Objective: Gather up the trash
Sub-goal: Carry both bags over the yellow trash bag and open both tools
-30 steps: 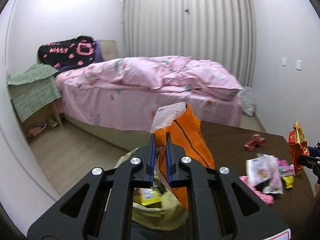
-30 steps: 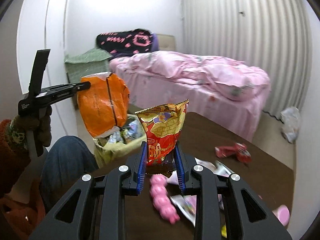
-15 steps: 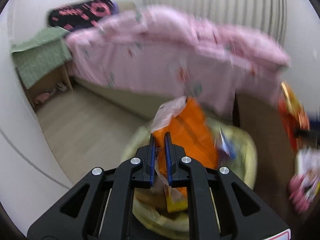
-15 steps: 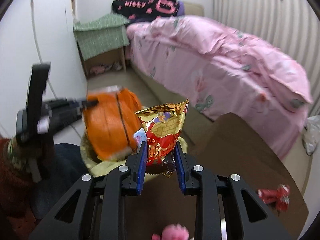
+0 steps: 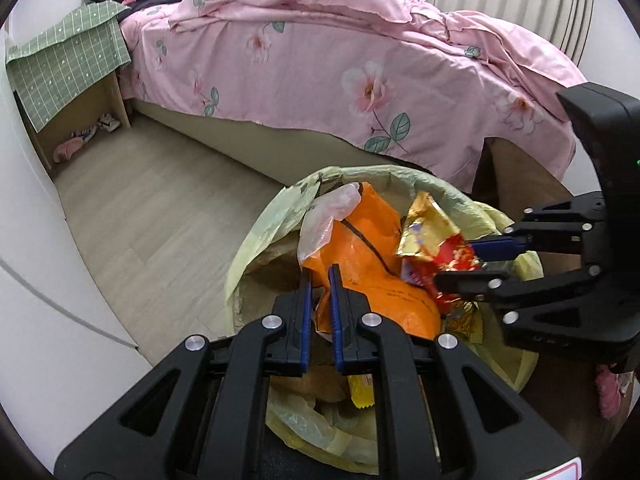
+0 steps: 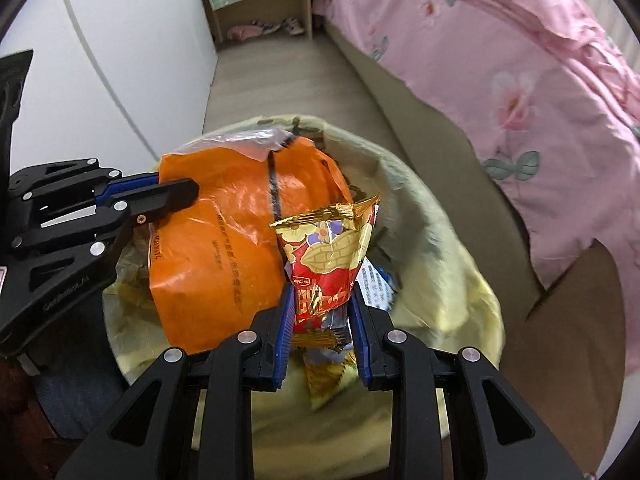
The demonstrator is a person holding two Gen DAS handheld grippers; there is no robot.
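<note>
Crinkled orange plastic bag [image 5: 372, 268], clear film at its top, hung over the mouth of the round bin lined with a pale yellow-green bag [image 5: 276, 216], pinched by one edge between the blue pads of the left gripper [image 5: 319, 280]. Beside it and touching it, red-and-gold foil snack packet [image 6: 328, 268], printed with peanuts, clamped at its lower half in the right gripper [image 6: 320, 312]. Both pieces held above the opening, not yet dropped.

Judged best: lowered a little deeper, then let go one at a time, orange bag first, since its bulk filled much of the mouth and could have caught on the liner's folded rim. Packet likely to slide down the free side, toward the wrappers [image 5: 362, 394] already lying inside.

Around: pink floral quilt [image 5: 360, 72] draped over the bed just behind the bin, green checked cloth [image 5: 68, 64] on a wooden stand, pale plank floor [image 5: 152, 216], corner of a brown table [image 6: 580, 320] close on the right. Two grippers crowded over one opening, so a knock between them possible.
</note>
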